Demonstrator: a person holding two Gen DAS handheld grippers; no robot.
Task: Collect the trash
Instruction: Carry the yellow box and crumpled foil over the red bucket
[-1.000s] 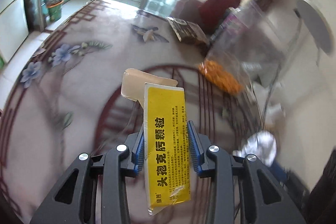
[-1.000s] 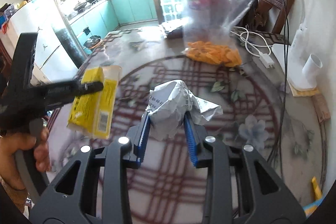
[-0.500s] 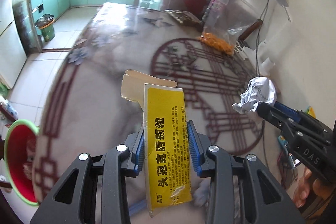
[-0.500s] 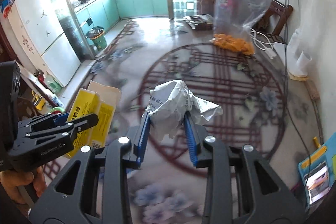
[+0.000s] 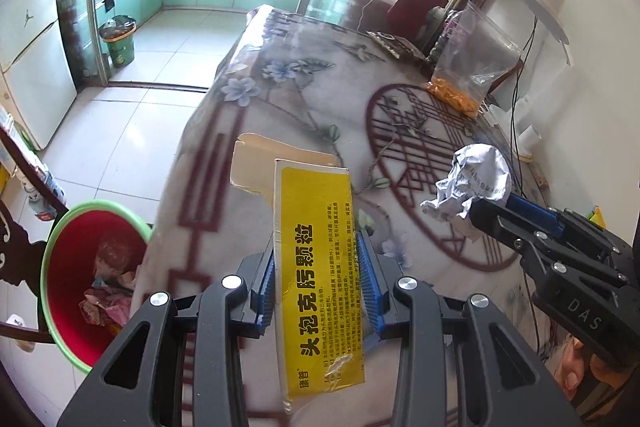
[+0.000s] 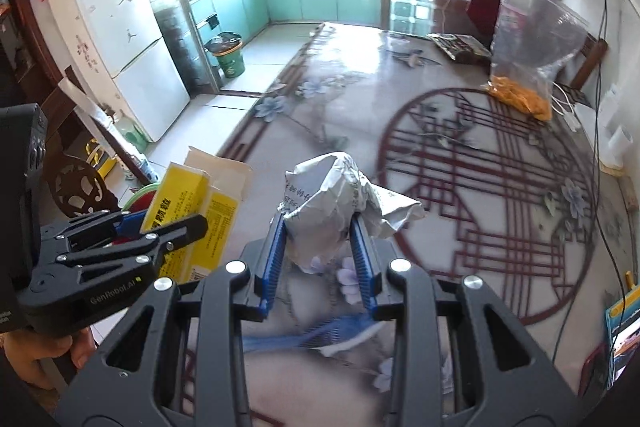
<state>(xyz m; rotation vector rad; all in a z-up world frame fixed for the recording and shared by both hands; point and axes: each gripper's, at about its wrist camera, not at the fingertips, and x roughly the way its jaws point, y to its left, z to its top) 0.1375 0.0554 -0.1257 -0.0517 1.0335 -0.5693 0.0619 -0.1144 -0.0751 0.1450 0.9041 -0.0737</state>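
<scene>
a flattened yellow medicine box [image 5: 318,267] is pinched upright between the blue pads of the left gripper [image 5: 318,281], its open flap pointing away, so that it can be judged ready to slide out end-first once released. a crumpled paper ball [image 6: 332,203] is squeezed between the pads of the right gripper [image 6: 320,251], held above the table [image 6: 460,155] and just to the right of the box. both pieces are carried clear of the tabletop, apparently toward the red bin with a green rim [image 5: 90,279], which stands on the floor at the near left, below the table edge, with some waste already inside. that table edge lies between the grippers and the bin. at the far right a clear bag of orange snacks [image 5: 466,67] and a dark packet [image 5: 394,43] are left on the table. a green bin [image 5: 118,45] is seen far off in the kitchen.
</scene>
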